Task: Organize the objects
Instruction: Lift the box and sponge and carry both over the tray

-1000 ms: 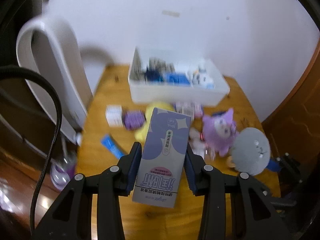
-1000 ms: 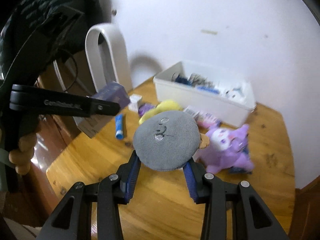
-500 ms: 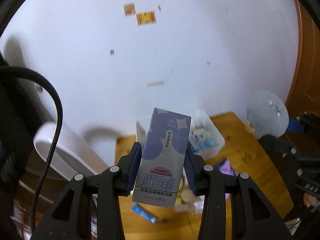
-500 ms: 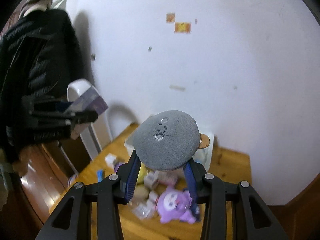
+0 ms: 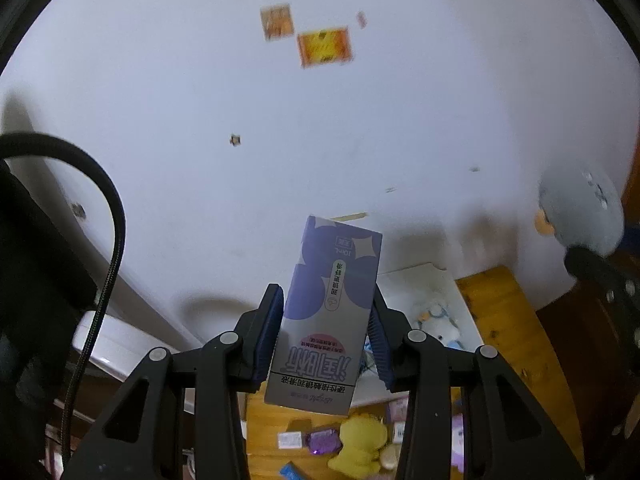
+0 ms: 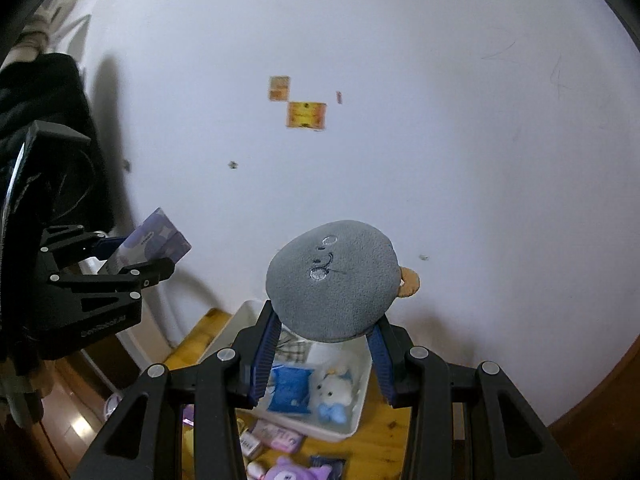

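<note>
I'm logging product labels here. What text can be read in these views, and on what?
"润晰", upside down on the purple box in the left gripper.
"10mL", same box, near its far end.
Smaller lines on the box: too small to read.
Wall stickers: blurred.
Lettering on the left gripper's body, right view: unreadable.

Counted things, both views

Two grippers, one box, one bin, four plush toys.
</note>
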A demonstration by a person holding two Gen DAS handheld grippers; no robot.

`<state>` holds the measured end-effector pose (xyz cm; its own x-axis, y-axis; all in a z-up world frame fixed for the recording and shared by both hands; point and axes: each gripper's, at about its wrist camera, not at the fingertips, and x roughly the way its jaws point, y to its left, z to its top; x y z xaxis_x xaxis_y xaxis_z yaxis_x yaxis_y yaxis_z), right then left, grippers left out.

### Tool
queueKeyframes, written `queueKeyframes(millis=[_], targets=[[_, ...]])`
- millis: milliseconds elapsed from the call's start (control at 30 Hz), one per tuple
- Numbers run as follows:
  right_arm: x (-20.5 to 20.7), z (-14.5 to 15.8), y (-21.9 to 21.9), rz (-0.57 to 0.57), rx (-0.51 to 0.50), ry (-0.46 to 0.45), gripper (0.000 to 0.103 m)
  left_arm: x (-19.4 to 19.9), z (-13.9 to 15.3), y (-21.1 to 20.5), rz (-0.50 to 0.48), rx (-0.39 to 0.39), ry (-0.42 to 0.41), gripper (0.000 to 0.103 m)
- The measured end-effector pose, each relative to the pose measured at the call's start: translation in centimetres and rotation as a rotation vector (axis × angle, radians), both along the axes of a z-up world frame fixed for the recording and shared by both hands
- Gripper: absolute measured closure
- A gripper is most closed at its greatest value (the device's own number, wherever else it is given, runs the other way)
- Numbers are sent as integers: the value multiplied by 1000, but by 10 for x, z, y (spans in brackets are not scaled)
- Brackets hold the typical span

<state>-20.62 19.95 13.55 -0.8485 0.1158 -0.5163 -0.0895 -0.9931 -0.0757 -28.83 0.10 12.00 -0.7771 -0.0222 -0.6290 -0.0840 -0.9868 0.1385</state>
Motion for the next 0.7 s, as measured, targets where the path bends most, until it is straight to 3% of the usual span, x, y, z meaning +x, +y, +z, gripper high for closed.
queueKeyframes(millis=[300, 533, 700], targets=[[-81, -83, 17, -24, -37, -179, 59, -87, -91, 2, 63, 29, -169, 59], [-121, -157, 24, -14, -62, -308, 59, -110, -147, 22, 0, -10, -229, 58], [-138, -192, 25, -8, -74, -366, 57, -126, -176, 29, -3, -9, -295, 58]])
